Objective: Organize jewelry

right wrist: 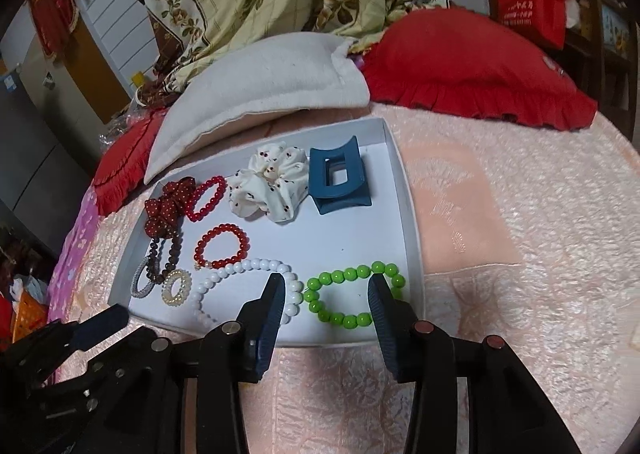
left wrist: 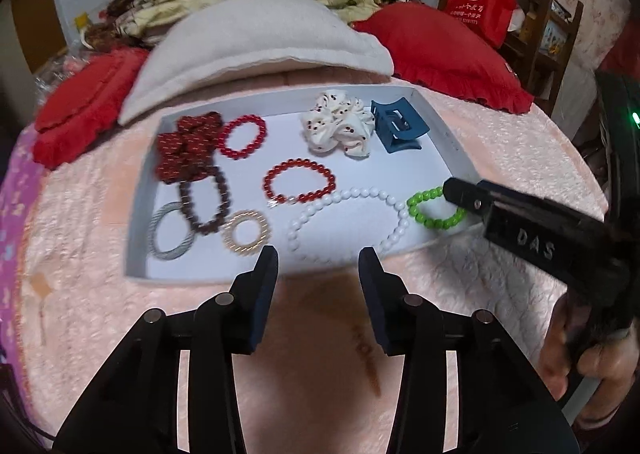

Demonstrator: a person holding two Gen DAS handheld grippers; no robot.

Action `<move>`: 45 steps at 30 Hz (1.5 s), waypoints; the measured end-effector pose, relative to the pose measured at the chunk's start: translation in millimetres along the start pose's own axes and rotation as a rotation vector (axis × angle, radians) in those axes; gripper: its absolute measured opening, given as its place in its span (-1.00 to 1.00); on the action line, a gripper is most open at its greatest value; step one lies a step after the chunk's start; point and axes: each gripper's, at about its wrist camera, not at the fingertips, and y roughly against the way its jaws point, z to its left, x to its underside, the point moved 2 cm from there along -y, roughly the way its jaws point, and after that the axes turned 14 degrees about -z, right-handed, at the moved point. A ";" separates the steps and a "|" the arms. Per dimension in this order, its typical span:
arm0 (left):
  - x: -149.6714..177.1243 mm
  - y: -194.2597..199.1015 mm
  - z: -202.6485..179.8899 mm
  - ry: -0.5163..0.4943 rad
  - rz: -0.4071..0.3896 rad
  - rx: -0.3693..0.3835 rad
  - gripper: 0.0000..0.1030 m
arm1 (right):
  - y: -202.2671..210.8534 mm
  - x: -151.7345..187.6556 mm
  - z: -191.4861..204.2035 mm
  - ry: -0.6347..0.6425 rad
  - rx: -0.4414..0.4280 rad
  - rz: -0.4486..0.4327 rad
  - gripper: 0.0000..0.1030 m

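Note:
A shallow white tray (left wrist: 448, 138) (right wrist: 404, 214) lies on a pink bedspread and holds jewelry. A green bead bracelet (left wrist: 436, 210) (right wrist: 352, 294) lies at its front right, a white bead necklace (left wrist: 348, 222) (right wrist: 240, 286) beside it, and a red bead bracelet (left wrist: 298, 184) (right wrist: 222, 248) behind. My right gripper (right wrist: 326, 290) is open, its fingers astride the green bracelet's front; its finger (left wrist: 476, 198) shows over that bracelet in the left wrist view. My left gripper (left wrist: 318, 266) is open and empty at the tray's front edge.
Also in the tray: a blue hair claw (left wrist: 398, 130) (right wrist: 338, 182), a white scrunchie (left wrist: 340, 126) (right wrist: 272, 184), a dark red scrunchie (left wrist: 186, 146), a second red bracelet (left wrist: 242, 136), a brown bracelet (left wrist: 208, 206), and silver (left wrist: 172, 230) and gold rings (left wrist: 246, 232). Pillows (left wrist: 248, 50) lie behind.

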 end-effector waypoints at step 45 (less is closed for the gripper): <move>99.4 104.4 106.4 0.263 -0.071 -0.239 -0.18 | 3.6 67.8 107.7 0.242 0.058 0.101 -0.18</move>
